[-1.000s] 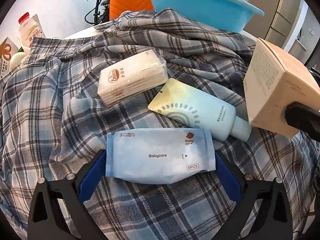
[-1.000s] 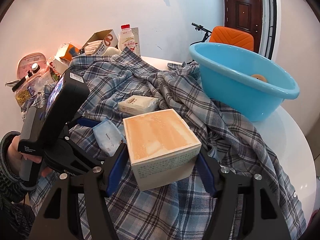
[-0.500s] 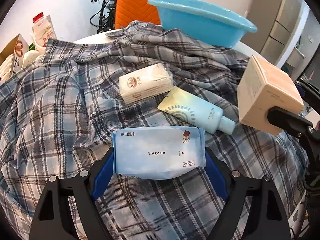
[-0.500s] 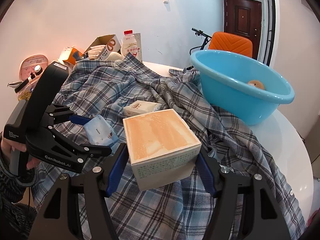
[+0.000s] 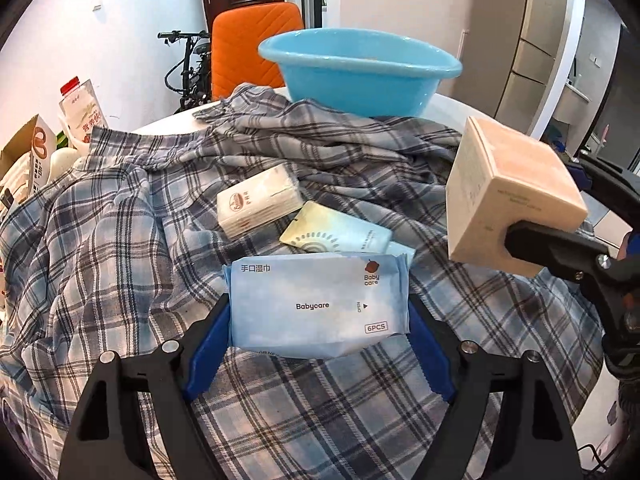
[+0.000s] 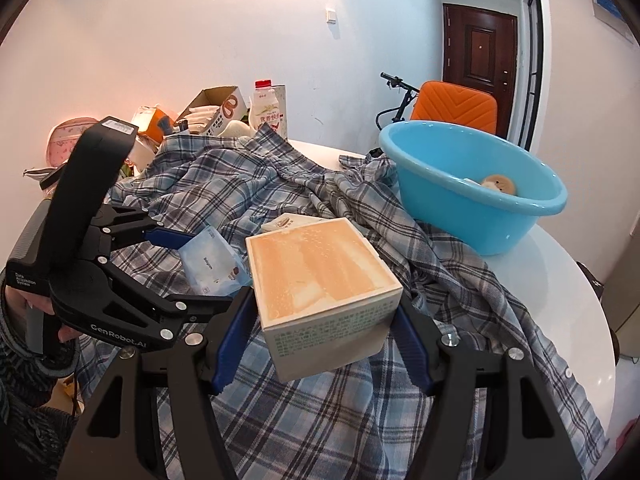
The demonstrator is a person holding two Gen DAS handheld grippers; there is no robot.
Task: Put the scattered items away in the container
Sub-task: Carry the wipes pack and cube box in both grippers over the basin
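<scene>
Holding one wipes pack point(image 5: 318, 304), one box point(image 6: 320, 280), one basin point(image 6: 472, 188)

Black gripper frames point(image 6: 208, 272), blue fingers point(image 6: 230, 328), silver screws; grey knit sleeve point(image 6: 24, 384).

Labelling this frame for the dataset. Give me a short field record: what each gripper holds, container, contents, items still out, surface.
left gripper: jaws closing, pads on the blue wipes pack, which is lifted off the cloth
right gripper: shut on a peach box
container: blue basin, upright on the white table
basin contents: one small round tan item, hard to identify
still out: tissue pack, pale tube
surface: plaid shirt spread over the table
</scene>
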